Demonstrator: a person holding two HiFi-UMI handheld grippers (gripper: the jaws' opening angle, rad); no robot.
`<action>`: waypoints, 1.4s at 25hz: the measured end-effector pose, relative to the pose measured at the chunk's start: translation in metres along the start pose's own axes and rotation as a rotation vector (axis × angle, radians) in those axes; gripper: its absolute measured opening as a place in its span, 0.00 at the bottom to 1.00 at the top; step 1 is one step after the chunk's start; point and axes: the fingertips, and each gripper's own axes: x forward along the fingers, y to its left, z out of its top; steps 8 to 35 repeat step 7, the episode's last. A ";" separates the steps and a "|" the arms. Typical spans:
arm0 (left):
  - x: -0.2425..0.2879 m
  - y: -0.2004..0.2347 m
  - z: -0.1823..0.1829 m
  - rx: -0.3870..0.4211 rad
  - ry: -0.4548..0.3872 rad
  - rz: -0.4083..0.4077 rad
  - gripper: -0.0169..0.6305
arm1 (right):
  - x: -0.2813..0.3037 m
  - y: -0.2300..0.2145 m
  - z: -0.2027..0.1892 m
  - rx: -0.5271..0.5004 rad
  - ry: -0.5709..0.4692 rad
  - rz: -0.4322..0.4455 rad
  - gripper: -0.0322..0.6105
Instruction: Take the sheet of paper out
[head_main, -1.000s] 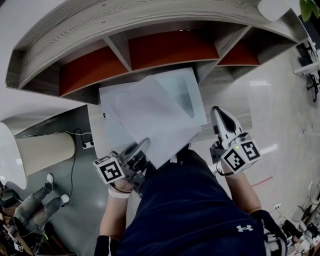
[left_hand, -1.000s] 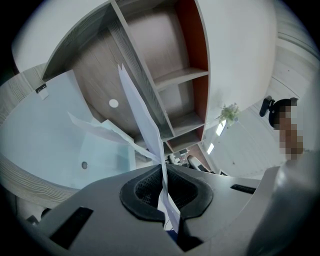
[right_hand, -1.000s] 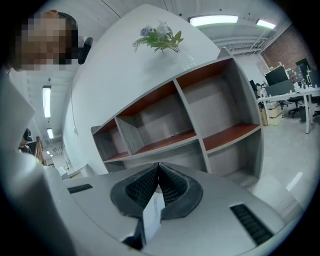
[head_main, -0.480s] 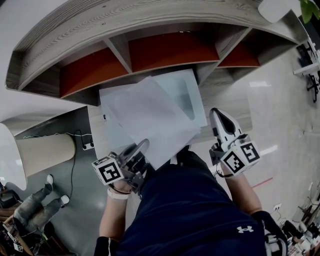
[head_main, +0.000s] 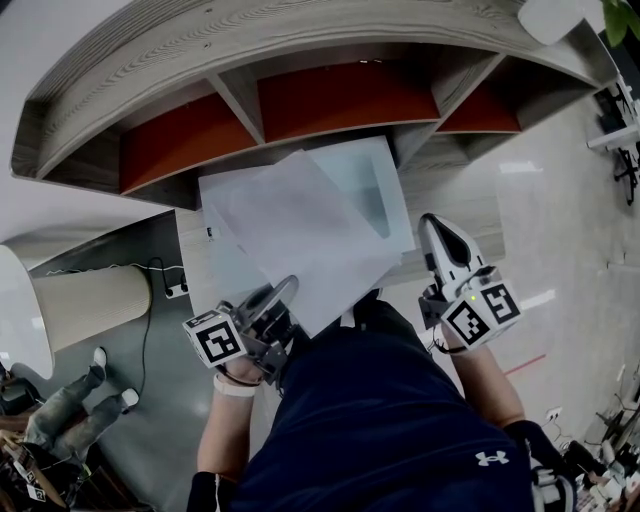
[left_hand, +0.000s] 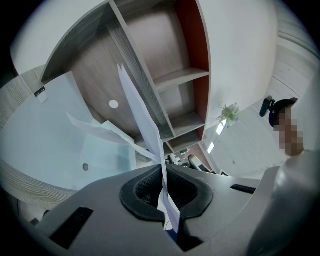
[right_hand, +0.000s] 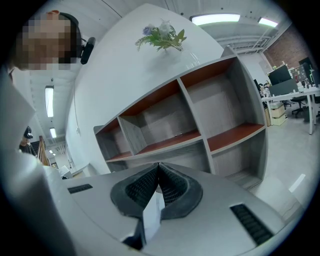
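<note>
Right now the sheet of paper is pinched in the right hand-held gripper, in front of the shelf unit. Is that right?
No. The sheet of paper is pinched in the left hand-held gripper, in front of the shelf unit; the left gripper view shows those jaws shut on it. The right hand-held gripper is shut on nothing.

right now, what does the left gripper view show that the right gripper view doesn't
Only the left gripper view: the sheet of paper, seen edge-on and clamped between the jaws of the left gripper, with a pale folder beside it.
Only the right gripper view: the right gripper shut with nothing in it, ceiling lights and office desks at the far right.
Both: the grey shelf unit with red panels, and the small plant above it.
</note>
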 end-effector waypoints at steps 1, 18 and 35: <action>0.000 0.000 0.000 -0.001 0.001 -0.001 0.05 | 0.000 0.000 0.000 0.000 0.001 -0.001 0.07; 0.002 0.001 0.004 0.007 -0.001 -0.004 0.05 | 0.003 -0.002 0.003 -0.003 -0.012 0.002 0.07; 0.002 0.001 0.004 0.007 -0.001 -0.004 0.05 | 0.003 -0.002 0.003 -0.003 -0.012 0.002 0.07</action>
